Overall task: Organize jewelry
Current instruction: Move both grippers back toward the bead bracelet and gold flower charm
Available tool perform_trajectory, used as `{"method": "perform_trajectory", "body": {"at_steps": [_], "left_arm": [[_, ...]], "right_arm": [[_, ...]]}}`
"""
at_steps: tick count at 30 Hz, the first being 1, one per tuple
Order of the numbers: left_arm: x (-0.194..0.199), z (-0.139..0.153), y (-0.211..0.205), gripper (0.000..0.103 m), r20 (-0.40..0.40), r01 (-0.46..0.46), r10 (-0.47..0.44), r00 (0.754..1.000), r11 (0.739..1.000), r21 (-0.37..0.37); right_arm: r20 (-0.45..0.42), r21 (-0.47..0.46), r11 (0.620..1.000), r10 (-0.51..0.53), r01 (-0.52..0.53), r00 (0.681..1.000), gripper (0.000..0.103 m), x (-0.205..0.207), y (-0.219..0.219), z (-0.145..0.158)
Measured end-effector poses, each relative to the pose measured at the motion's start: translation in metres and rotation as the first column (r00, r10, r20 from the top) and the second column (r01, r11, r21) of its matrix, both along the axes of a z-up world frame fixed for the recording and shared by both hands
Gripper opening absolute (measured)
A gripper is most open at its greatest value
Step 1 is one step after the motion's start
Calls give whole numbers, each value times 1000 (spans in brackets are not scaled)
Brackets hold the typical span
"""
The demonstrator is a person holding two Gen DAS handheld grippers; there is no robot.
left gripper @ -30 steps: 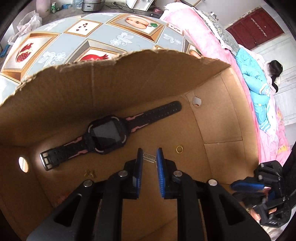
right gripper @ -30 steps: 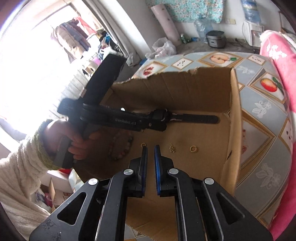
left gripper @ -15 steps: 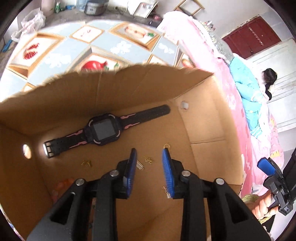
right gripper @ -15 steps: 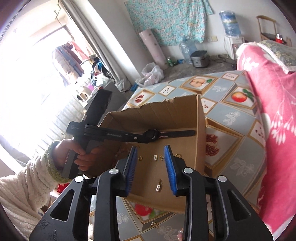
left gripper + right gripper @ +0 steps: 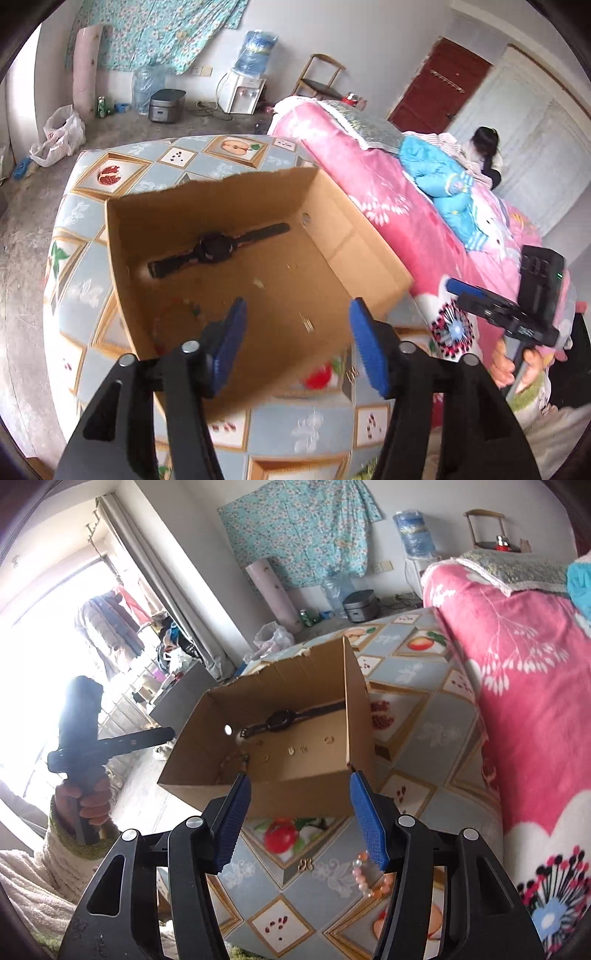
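An open cardboard box (image 5: 373, 254) (image 5: 295, 790) stands on the fruit-patterned table. Inside lie a black watch (image 5: 216, 248) (image 5: 284, 718), small gold rings and earrings (image 5: 295, 751) and a bead bracelet (image 5: 227, 762). My left gripper (image 5: 295, 341) is wide open and empty, raised above the box's near edge. My right gripper (image 5: 297, 821) is wide open and empty, above the table in front of the box. On the table below it lie a pink bead bracelet (image 5: 364, 877) and a small gold charm (image 5: 306, 865).
A pink floral quilt (image 5: 517, 686) covers the bed to the right of the table (image 5: 424, 738). The other hand-held gripper shows at the right in the left wrist view (image 5: 509, 314) and at the left in the right wrist view (image 5: 85, 731).
Both grippers have pulled up and back out of the box and opened wide. The small silver piece held in the left gripper a second ago now lies in the box.
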State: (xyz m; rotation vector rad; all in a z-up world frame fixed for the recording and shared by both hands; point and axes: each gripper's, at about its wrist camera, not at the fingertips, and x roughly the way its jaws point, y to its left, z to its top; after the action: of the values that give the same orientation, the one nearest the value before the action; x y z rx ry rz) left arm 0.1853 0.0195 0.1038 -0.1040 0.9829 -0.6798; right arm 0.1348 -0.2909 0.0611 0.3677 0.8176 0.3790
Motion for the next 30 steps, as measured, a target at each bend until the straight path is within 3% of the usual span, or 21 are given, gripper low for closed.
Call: {"method": "perform_trajectory", "body": {"at_steps": [5,8,10,14,19,22,30], "left_arm": [[-60,-11,7,78,28,39,-40,999,999,24],[-85,-36,0,83,12,44,-44,999,998,56],[-93,-55,-4,83,-21,32,-30,999,997,73],[-92,-100,-16,83,-48,-36,44,998,984,173],[-82,-135,-22,83,-47,-102,119,992,956,275],[-79,-147,-21,85,-58,-123,147,988,946,301],[-82,-154,-35,96,10,-120,126,992,914,387]], "right_arm": [[-74,-104,995,-17,9,997,66,-28,18,-26],[-91,-222,975,-47,25,995,77,-44,28,-41],[-107,-265,964,-66,35,992,78,-49,28,-51],[-159,-286,955,-127,77,979,78,-50,18,-73],[-206,-337,936,-184,107,961,78,-44,18,-94],[-221,-333,937,-188,107,957,78,-44,22,-102],[-228,-422,902,-201,89,953,82,-44,38,-119]]}}
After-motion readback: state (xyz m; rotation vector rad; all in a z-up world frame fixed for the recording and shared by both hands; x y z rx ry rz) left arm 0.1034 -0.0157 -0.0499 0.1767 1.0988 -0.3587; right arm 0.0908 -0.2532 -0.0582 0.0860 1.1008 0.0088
